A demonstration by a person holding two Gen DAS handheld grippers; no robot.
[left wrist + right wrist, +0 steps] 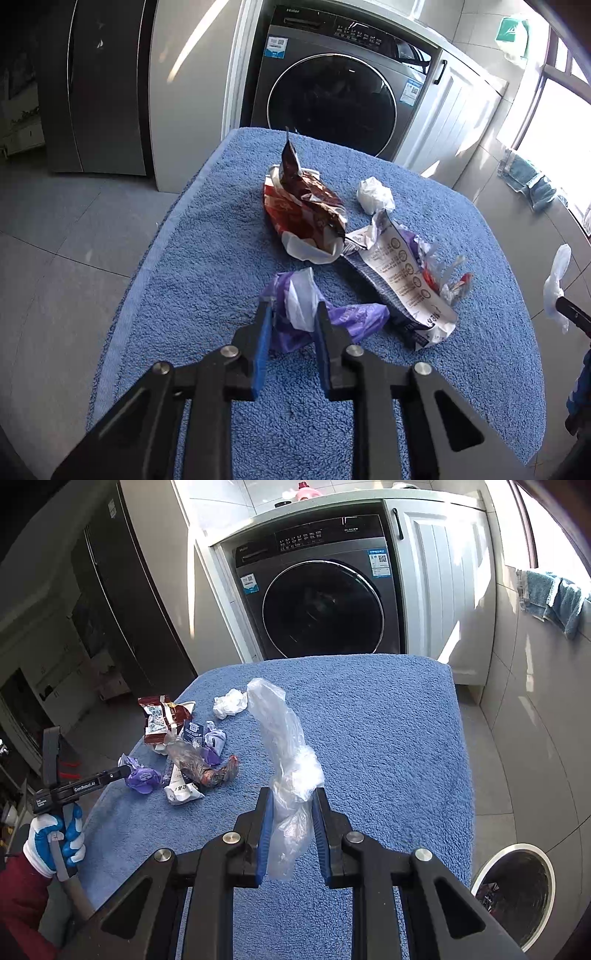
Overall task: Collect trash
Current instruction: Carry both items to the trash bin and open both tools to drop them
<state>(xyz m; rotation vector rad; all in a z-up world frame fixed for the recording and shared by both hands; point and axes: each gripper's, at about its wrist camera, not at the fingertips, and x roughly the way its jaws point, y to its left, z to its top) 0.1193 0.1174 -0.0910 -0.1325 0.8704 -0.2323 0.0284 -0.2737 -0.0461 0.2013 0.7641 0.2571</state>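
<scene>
My left gripper (293, 308) is shut on a crumpled purple and white wrapper (306, 314) lying on the blue towel-covered table (207, 266). In the right wrist view the same gripper (123, 771) reaches in from the left, held by a gloved hand (55, 834), its tip at the purple wrapper (142, 777). My right gripper (291, 794) is shut on a clear plastic bag (284, 738), held above the towel. On the towel lie a red-brown snack bag (306, 206), a white tissue ball (375, 194) and a white printed wrapper (402, 280).
A round metal-rimmed trash bin (517, 890) stands on the floor at the table's right. A grey washing machine (321, 602) sits behind the table, with a dark fridge (103, 92) to its left. Blue cloths (554, 598) hang by the window.
</scene>
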